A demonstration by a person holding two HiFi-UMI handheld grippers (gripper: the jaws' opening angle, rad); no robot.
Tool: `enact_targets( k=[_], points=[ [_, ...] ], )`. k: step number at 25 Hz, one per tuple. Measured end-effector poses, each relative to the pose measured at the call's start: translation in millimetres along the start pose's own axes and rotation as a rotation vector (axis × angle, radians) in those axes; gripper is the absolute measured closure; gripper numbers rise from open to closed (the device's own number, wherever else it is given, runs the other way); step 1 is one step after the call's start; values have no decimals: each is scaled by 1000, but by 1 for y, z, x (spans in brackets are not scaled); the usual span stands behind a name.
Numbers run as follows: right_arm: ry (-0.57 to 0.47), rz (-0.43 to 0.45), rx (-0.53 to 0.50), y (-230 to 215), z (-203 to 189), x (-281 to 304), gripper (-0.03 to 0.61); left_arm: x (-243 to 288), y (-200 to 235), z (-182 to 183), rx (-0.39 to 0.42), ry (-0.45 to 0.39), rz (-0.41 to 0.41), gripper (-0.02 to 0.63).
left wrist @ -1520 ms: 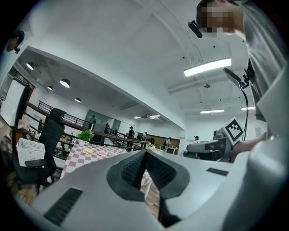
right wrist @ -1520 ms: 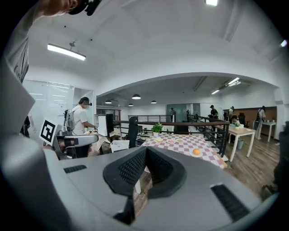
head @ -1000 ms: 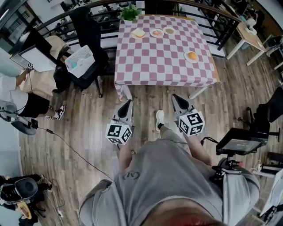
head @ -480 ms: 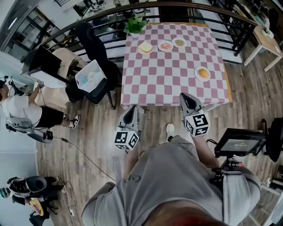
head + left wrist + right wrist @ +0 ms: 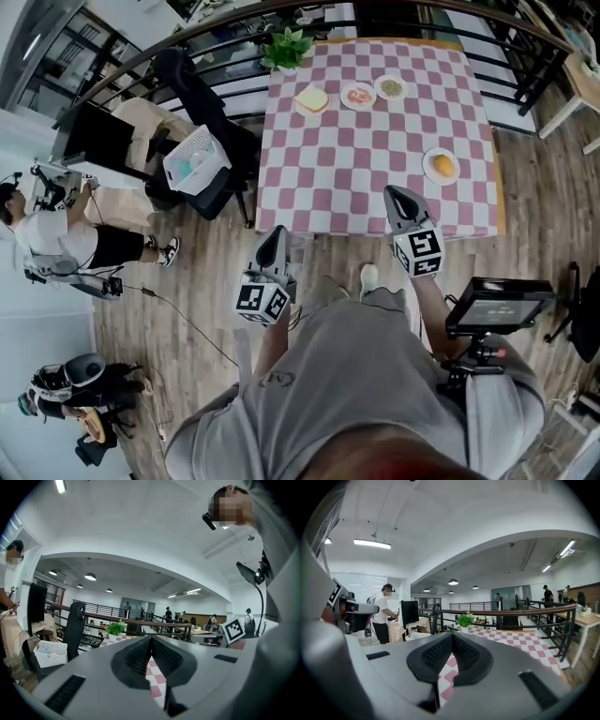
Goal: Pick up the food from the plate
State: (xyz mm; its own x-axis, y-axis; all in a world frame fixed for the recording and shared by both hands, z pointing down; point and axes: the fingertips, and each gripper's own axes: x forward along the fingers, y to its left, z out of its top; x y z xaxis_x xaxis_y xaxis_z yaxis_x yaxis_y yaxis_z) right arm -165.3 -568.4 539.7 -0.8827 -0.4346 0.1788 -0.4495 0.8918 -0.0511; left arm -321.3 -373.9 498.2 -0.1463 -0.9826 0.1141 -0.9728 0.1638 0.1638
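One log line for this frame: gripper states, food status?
left gripper: shut, empty | right gripper: shut, empty | orange food: untouched on plate near right edge of checkered table

Worktop (image 5: 366, 159) under pink-white checked cloth. Far edge: plant (image 5: 289, 45), bread (image 5: 312, 97), red-topped plate (image 5: 346, 95), third plate (image 5: 379, 87). Right side: plate (image 5: 428, 159) bearing orange food (image 5: 444, 166).
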Motion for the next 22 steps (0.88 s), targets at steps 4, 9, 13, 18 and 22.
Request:
enact_targets(
  k=[4, 9, 13, 18, 22],
  points=[
    [-44, 0, 9, 5, 18, 11, 574, 19, 8, 9, -8, -21, -16, 609],
    [-35, -92, -9, 7, 40, 12, 573, 56, 3, 30, -17, -72, -107, 609],
    [-78, -118, -75, 9, 79, 7, 574, 90, -4, 49, -36, -103, -192, 609],
    [-204, -140, -109, -7, 135, -2, 573, 127, -24, 85, -35, -160, -304, 609],
    [-217, -180, -111, -19, 139, 1, 572, 140, -37, 94, -12, -185, -382, 609]
  ],
)
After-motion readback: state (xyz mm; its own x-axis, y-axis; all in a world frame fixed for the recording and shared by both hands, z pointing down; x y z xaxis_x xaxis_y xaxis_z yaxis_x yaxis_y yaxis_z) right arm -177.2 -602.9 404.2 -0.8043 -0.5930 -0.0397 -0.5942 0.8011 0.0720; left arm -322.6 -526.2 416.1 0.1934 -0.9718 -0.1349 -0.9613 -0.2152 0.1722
